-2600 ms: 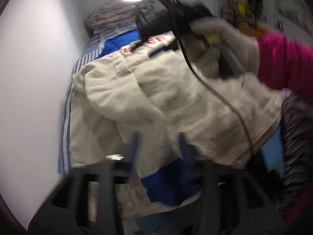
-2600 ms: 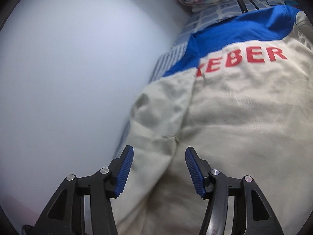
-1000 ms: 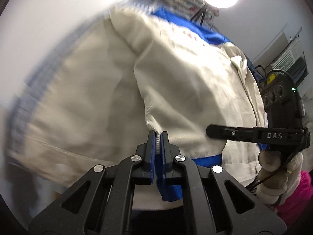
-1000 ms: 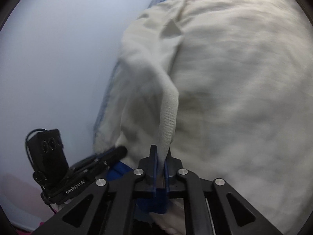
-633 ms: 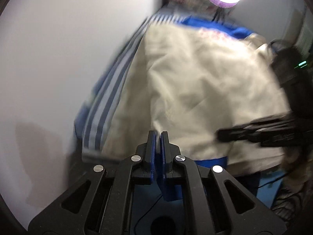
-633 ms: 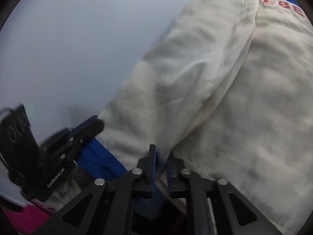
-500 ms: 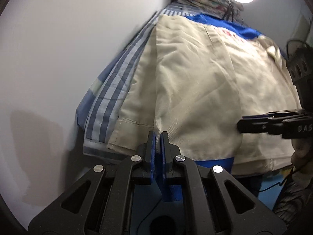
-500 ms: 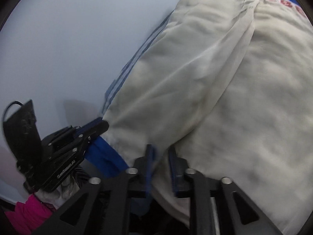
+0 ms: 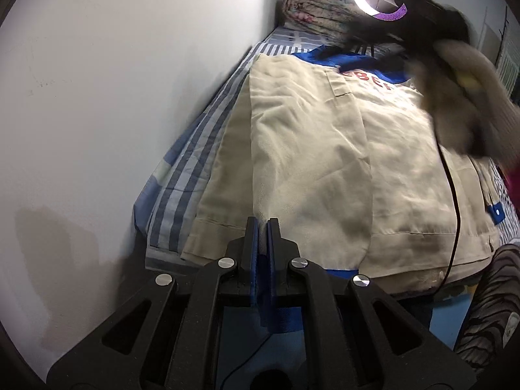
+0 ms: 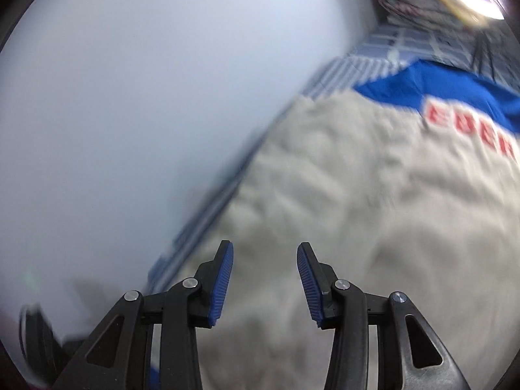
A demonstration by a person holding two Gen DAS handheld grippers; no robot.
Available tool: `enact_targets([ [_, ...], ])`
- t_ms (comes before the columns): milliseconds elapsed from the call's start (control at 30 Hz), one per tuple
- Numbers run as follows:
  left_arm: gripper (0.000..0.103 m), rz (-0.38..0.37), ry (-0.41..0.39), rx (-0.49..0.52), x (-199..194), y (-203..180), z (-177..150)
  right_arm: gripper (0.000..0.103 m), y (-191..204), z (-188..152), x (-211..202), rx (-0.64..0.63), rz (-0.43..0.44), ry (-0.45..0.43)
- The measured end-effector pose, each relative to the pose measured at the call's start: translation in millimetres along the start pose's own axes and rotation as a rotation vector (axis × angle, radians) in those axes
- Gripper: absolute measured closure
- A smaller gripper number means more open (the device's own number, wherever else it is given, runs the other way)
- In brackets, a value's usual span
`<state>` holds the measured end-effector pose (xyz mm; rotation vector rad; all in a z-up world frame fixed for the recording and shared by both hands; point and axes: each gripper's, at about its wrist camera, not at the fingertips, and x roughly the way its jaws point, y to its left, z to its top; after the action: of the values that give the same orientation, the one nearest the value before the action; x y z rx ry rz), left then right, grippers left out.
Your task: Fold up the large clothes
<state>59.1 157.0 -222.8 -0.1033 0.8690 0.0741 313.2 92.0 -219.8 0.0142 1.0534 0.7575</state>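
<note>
Beige jacket (image 9: 341, 162) lengthwise, collar away

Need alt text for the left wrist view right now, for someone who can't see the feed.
The left tongs are shut on a blue strip of the beige jacket, which lies flat on the striped bedsheet beside a white wall. The gloved right hand is blurred at upper right.

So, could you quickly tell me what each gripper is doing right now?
Left gripper: shut on the jacket's blue hem.
Right gripper: open, holding nothing.
</note>
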Motion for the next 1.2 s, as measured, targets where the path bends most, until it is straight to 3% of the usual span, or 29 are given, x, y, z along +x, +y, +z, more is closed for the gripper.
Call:
enact_targets([
  [200,0.1,-0.014,-0.023,-0.002,-3.2,2.4,4.7,0.059,8.9,55.3,59.9,0.005,-0.084,0.025],
  [367,0.1,-0.026,-0.021,-0.007,1.2,6.6,3.9,0.059,21.9,67.9,102.8,-0.026,-0.152,0.078],
  [533,0.1,-0.039,-0.009,-0.02,6.1,11.0,1.8,0.061,36.5,71.5,143.0,-0.109,-0.329,0.155],
  [567,0.1,-0.043,-0.006,-0.023,6.3,12.0,1.0,0.063,37.3,71.1,149.8,-0.128,-0.369,0.171],
  [633,0.1,-0.046,-0.002,-0.029,7.0,14.3,1.0,0.082,35.2,70.4,158.5,-0.146,-0.401,0.193],
  [700,0.1,-0.048,0.001,-0.039,8.1,17.4,1.6,0.1,32.0,69.3,158.7,-0.145,-0.406,0.192],
  [767,0.1,-0.047,0.002,-0.046,7.8,19.6,2.8,0.103,29.5,71.1,152.5,-0.138,-0.384,0.176],
  [967,0.1,0.016,-0.022,-0.058,3.3,29.9,5.5,0.103,35.9,92.3,136.5,-0.139,-0.314,0.091],
  [1067,0.1,0.02,0.042,-0.084,21.6,38.5,6.6,0.103,36.0,101.8,147.0,-0.12,-0.289,0.076],
  [1133,0.1,0.073,0.069,-0.098,35.9,43.4,4.1,0.103,37.0,96.4,160.6,-0.12,-0.258,0.088],
  [1200,0.099,0.117,0.087,-0.084,43.3,43.5,2.6,0.093,35.3,88.4,162.8,-0.132,-0.207,0.07],
])
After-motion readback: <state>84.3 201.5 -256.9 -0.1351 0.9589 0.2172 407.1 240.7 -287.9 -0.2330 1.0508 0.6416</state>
